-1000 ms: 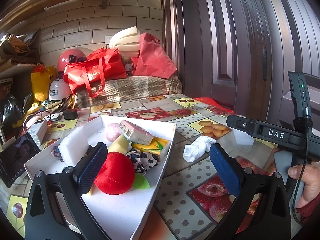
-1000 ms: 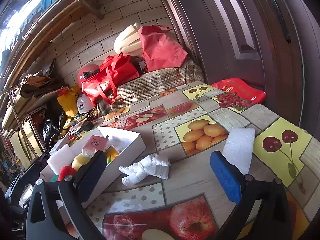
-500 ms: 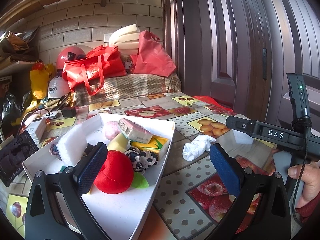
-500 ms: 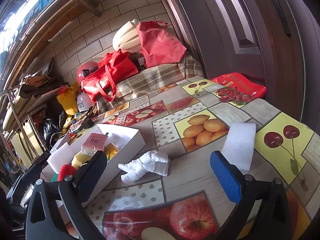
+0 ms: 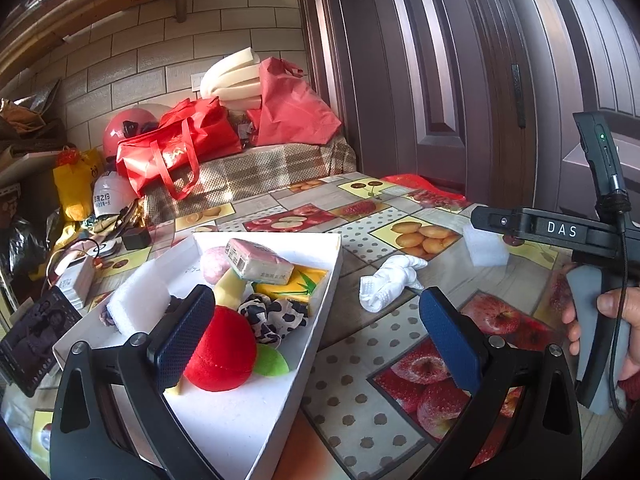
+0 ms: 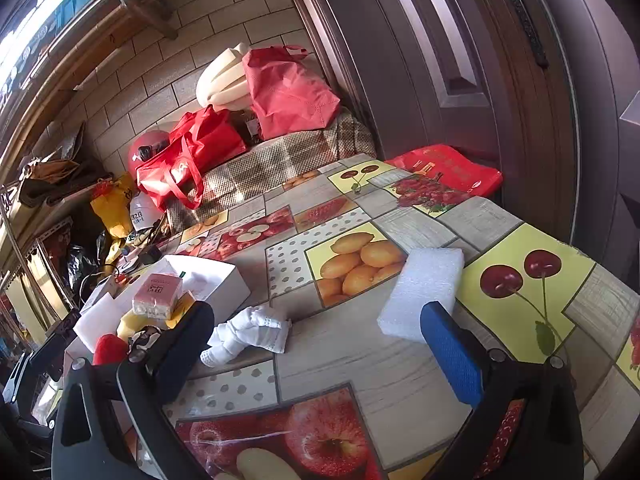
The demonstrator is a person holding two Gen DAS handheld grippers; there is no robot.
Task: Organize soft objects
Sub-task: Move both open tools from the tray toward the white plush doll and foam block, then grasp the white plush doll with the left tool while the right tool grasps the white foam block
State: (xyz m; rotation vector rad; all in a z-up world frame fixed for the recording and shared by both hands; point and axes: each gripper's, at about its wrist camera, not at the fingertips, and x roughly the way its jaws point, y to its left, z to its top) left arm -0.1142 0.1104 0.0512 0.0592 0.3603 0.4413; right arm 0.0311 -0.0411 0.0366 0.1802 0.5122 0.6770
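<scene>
fruit-print table (image 6: 360,344); white sock (image 6: 248,334) lengthwise left-right; both claws agape, empty

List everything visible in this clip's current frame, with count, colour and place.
box: 1, white, left on the table
plush apple: 1, red with green leaf, in box, near end
scrunchie: 1, black-and-white cow print, in box
tissue pack: 1, pink, atop the pile in box
yellow packet: 1, in box under tissue pack
foam block: 1, white, in box, left side
foam pad: 1, white, on table, right
balled sock: 1, white, on table beside box
tablecloth: 1, fruit print
left gripper: open, over box edge
right gripper: open, above table
right hand: on gripper handle
</scene>
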